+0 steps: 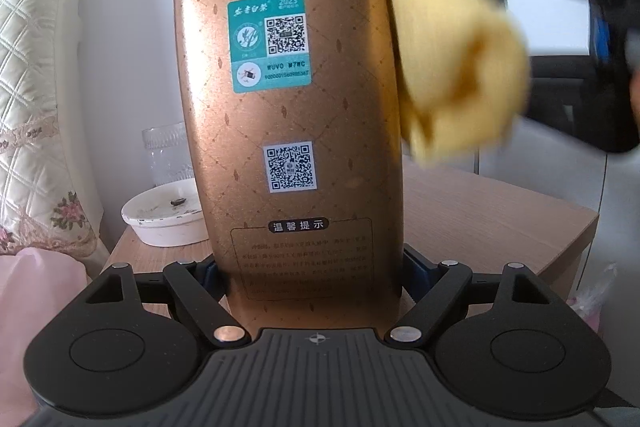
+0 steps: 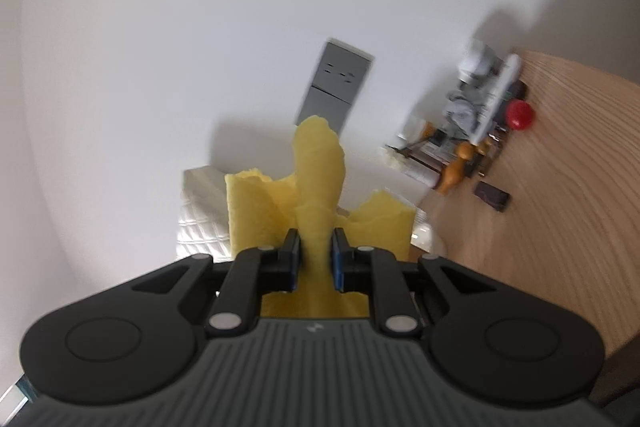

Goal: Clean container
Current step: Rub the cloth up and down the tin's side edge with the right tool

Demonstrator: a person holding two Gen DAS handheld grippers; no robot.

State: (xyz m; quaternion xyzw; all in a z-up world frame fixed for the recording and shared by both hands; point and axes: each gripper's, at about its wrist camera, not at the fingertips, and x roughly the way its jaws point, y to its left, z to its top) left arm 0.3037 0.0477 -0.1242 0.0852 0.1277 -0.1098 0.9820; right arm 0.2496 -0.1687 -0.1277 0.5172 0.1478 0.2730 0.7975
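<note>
A tall copper-gold tin container (image 1: 280, 115) with a gold lid and QR stickers stands upright in the left wrist view. My left gripper (image 1: 312, 275) is shut on its lower body. A yellow cloth (image 1: 452, 67), blurred, presses against the tin's upper right side. In the right wrist view my right gripper (image 2: 315, 259) is shut on that yellow cloth (image 2: 316, 187), which bunches up between the fingers. The tin is hidden from the right wrist view.
A white dish (image 1: 164, 219) and a clear glass jar (image 1: 166, 155) sit on the wooden bedside table (image 1: 480, 219) behind the tin. A quilted pillow (image 1: 36, 87) lies left. A wall socket (image 2: 334, 87) and a cluttered wooden shelf (image 2: 560, 167) show in the right wrist view.
</note>
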